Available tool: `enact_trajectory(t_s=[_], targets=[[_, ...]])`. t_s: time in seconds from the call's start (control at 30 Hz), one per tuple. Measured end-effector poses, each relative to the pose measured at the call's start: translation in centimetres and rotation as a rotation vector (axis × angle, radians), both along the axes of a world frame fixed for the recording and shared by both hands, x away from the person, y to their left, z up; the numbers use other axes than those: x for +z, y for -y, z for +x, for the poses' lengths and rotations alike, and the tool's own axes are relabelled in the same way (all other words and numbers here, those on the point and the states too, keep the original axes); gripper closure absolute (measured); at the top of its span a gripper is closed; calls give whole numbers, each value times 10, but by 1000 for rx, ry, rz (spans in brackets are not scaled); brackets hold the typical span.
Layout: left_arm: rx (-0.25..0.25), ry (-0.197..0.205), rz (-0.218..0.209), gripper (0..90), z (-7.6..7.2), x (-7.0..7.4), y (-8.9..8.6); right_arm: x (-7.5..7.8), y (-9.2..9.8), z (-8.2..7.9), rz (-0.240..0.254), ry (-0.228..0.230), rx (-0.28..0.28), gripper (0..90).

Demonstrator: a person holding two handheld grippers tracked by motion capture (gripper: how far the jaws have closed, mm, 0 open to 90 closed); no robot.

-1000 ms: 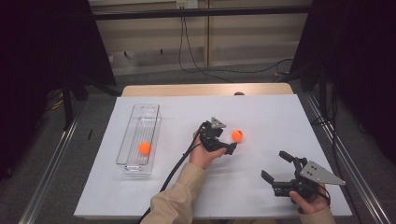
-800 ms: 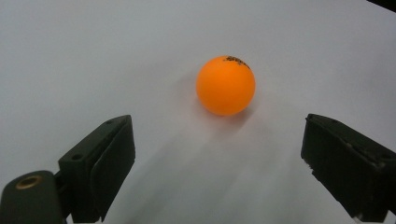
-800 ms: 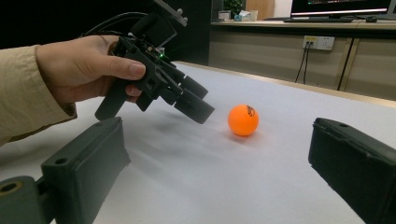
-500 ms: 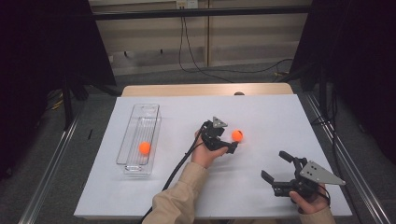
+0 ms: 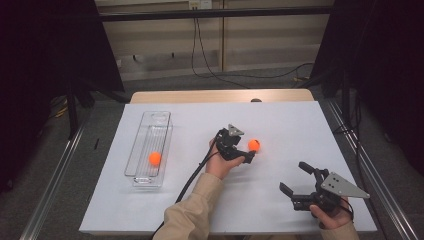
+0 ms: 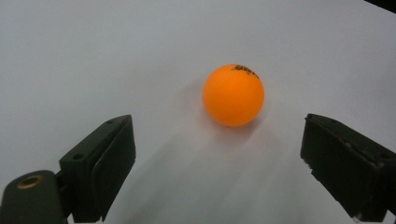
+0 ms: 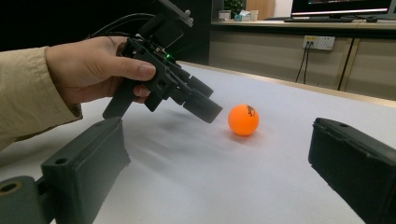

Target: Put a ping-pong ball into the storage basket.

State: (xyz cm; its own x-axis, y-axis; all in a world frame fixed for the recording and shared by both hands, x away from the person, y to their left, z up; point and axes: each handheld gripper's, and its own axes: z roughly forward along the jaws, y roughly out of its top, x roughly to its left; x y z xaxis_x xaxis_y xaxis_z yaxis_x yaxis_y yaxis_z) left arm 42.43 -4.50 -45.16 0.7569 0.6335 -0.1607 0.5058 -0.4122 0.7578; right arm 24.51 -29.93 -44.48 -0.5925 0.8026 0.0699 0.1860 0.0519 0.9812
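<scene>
Left part of the surface (image 5: 280, 120): we note a clear tray (image 5: 150, 150) lying lengthwise, parallel to the left edge, with one orange ball (image 5: 155, 158) inside, toward its near end.

Centre: the left tool (image 5: 248, 152) is held low over the surface, aimed toward the right edge. Its jaws stand wide apart with nothing between the pads. In the left gripper view the loose orange ball (image 6: 233, 95) sits on the bare surface straight ahead of the jaws, just beyond their tips and slightly toward the right-hand jaw; no contact on either side. From the high view the same ball (image 5: 254, 145) lies just beside the tool's tip, on the far-right side of it, roughly mid-surface.

Near right corner: the right tool (image 5: 296, 185) rests in the hand, jaws likewise spread wide and empty. It points toward the ball but stays well apart from it; the right gripper view looks across open surface to the ball (image 7: 243, 120).

Judgement: we read the left tool as clearly the nearer one. A ball has no long axis, so the approach turns on a short push forward, nudged slightly toward the right-hand jaw, before closing. The ball may roll if one pad touches first.
</scene>
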Motion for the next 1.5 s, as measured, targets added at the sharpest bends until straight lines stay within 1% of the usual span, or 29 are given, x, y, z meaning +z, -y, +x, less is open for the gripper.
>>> enact_trajectory(t_s=[0.13, 0.2, 0.3, 0.47, 0.63, 1.13, 1.27, 1.37, 1.5], targets=[[-1, -6, -2, 102, 1, 1, 1, 0, 0, 0, -1, -1, 0, 38], [-6, 0, 2, 102, 1, 1, 2, 0, 0, 0, 0, -2, 0, 38], [0, 1, 4, 102, 2, 1, 3, 0, 0, 0, -1, 0, 0, 38], [0, 0, 3, 102, 3, 1, 4, 0, 0, 0, -2, 0, 0, 38], [8, -6, 4, 102, 4, -1, 6, 0, 0, 0, -1, 1, 1, 39], [16, 0, 6, 109, 8, -3, 11, 0, 0, 0, -1, 4, 0, 40], [5, 2, 8, 116, 8, -4, 13, 0, 0, 0, -1, 4, 0, 40], [7, 2, 15, 117, 9, -6, 14, 0, 0, 0, -2, 6, 0, 40], [9, 2, 13, 117, 9, -6, 16, 0, 0, 0, -2, 5, 0, 40]])
